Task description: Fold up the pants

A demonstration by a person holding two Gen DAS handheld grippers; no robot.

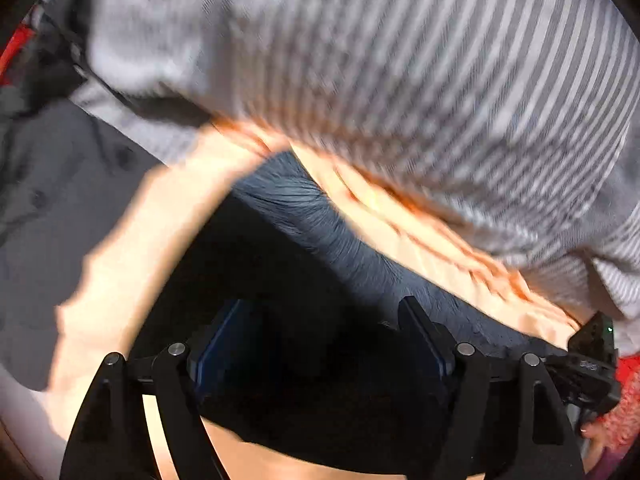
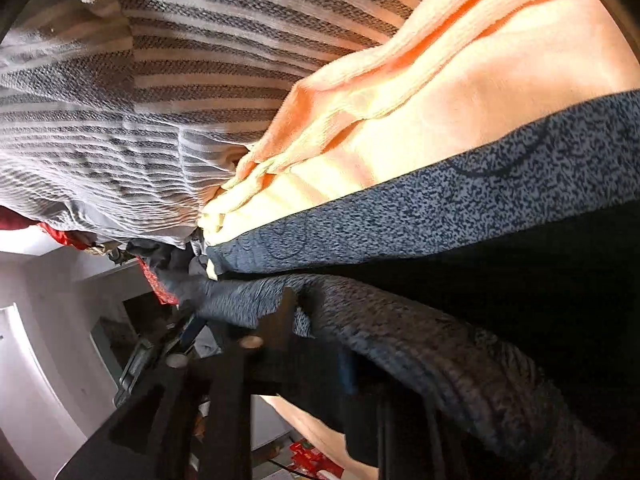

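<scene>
White walls and a dim doorway sit at 8 o'clock in my right view; above, a grey-and-white striped knit cloth point(image 2: 168, 92) and a peach-orange terry towel point(image 2: 440, 92) fill the frame. The dark blue heathered knit pants point(image 2: 420, 216) run from centre to 3 o'clock. My left gripper point(image 1: 320, 344) stands with fingers spread, dark fabric between them. The right gripper point(image 2: 304, 344) is buried in cloth; I cannot tell its state. Risk: pinching towel along with pants, dragging both.
</scene>
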